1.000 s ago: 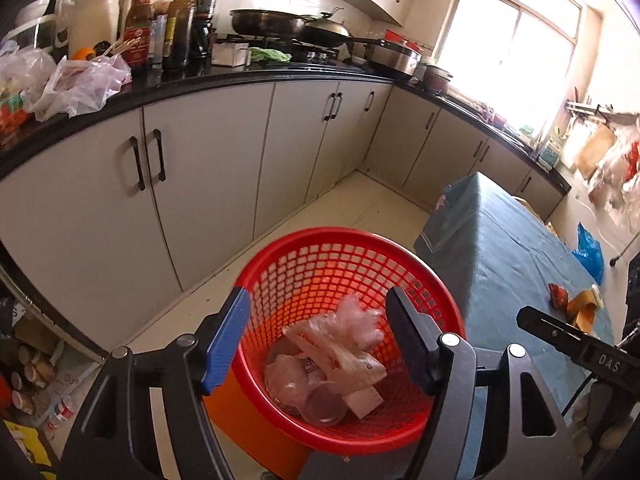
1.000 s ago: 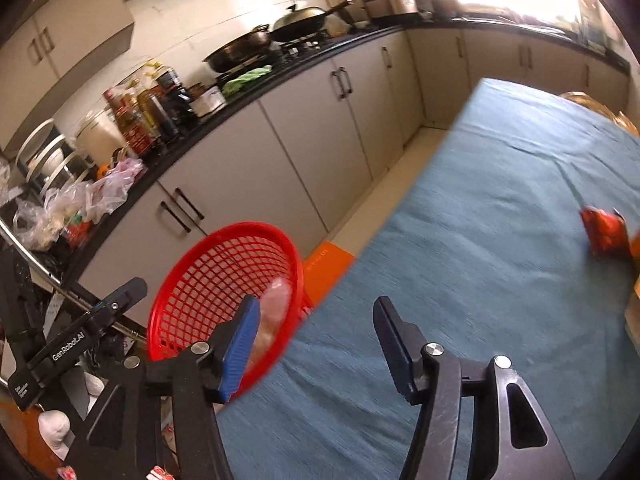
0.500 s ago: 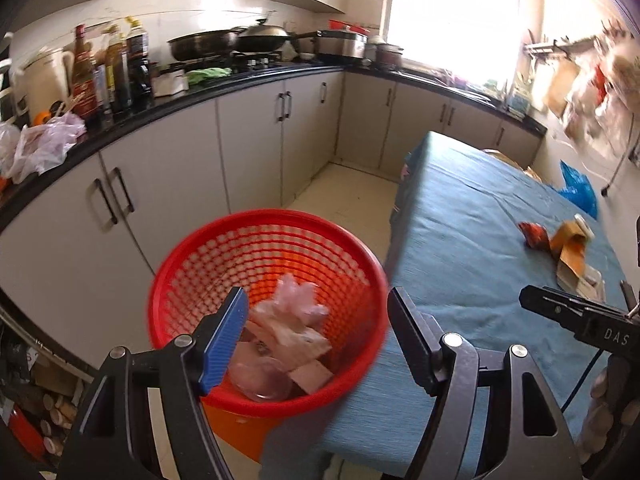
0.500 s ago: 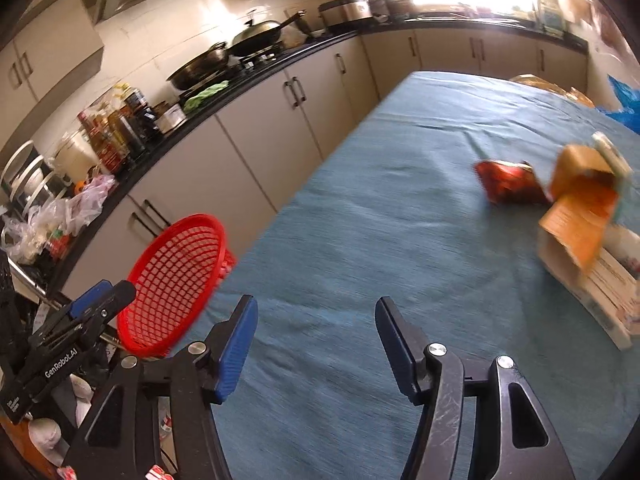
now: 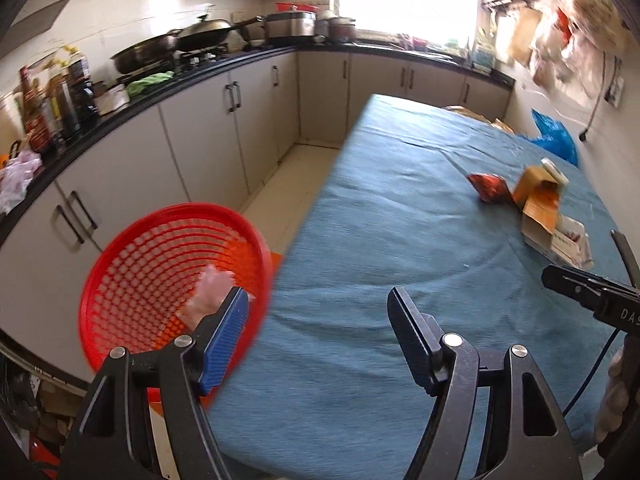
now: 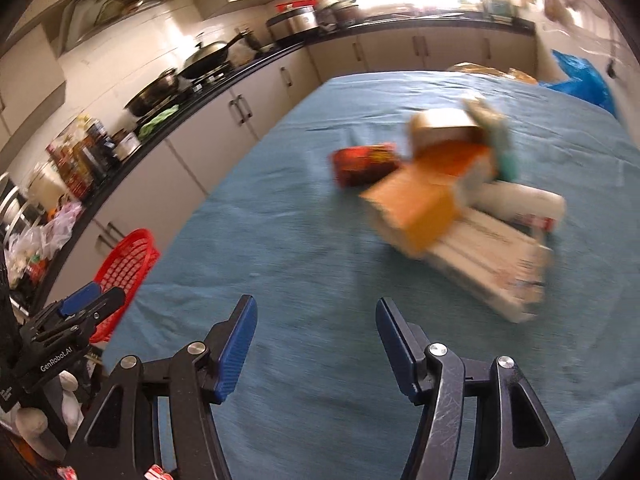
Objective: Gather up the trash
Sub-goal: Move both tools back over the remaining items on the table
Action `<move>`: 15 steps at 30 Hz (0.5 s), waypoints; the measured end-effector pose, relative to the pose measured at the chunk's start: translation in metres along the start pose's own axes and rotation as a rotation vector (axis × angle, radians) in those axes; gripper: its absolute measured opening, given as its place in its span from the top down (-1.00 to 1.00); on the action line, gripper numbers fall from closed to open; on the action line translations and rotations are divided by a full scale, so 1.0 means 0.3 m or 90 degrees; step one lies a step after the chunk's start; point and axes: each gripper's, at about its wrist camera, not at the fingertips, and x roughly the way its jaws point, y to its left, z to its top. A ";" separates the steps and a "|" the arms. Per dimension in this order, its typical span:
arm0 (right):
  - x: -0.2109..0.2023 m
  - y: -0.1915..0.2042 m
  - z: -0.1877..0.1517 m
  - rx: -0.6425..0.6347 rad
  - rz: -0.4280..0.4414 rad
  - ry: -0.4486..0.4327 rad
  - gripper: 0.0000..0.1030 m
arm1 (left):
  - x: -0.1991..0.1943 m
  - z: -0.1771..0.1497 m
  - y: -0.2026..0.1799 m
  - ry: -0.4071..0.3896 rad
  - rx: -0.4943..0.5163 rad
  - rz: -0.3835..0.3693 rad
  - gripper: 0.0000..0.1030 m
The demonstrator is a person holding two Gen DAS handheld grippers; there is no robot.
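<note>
Motion blurs the cartons (image 6: 452,208) in the right view; only the left view shows inside the red basket (image 5: 132,288). Both grippers' fingers stand apart, empty.

The near half of the table (image 6: 280,240) lies bare under its blue cloth, so both grippers have open room ahead. The left gripper (image 5: 316,328) and right gripper (image 6: 316,332) both stand with jaws apart and nothing between them. On the table's right side a cluster blocks the way: a red packet (image 6: 364,164), an orange carton (image 6: 424,200) and a white box (image 6: 488,268), close together. The far end of the table beyond them is clear. Off the left edge a red basket (image 5: 160,264) stands just beside the table, narrowing the floor strip (image 5: 288,184) before the cabinets (image 5: 208,148).
</note>
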 end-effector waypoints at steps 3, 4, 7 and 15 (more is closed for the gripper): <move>-0.056 -0.110 -0.007 0.030 -0.014 -0.014 -0.31 | 0.032 0.001 -0.066 0.021 0.006 -0.022 -0.38; -0.075 -0.142 -0.009 0.038 -0.022 -0.020 -0.33 | 0.043 0.001 -0.086 0.028 0.006 -0.030 -0.38; -0.125 -0.226 -0.006 0.059 -0.049 -0.036 -0.42 | 0.079 -0.009 -0.151 0.048 0.007 -0.052 -0.38; -0.171 -0.390 0.021 0.085 -0.097 -0.031 -0.59 | 0.143 -0.036 -0.276 0.086 0.022 -0.086 -0.38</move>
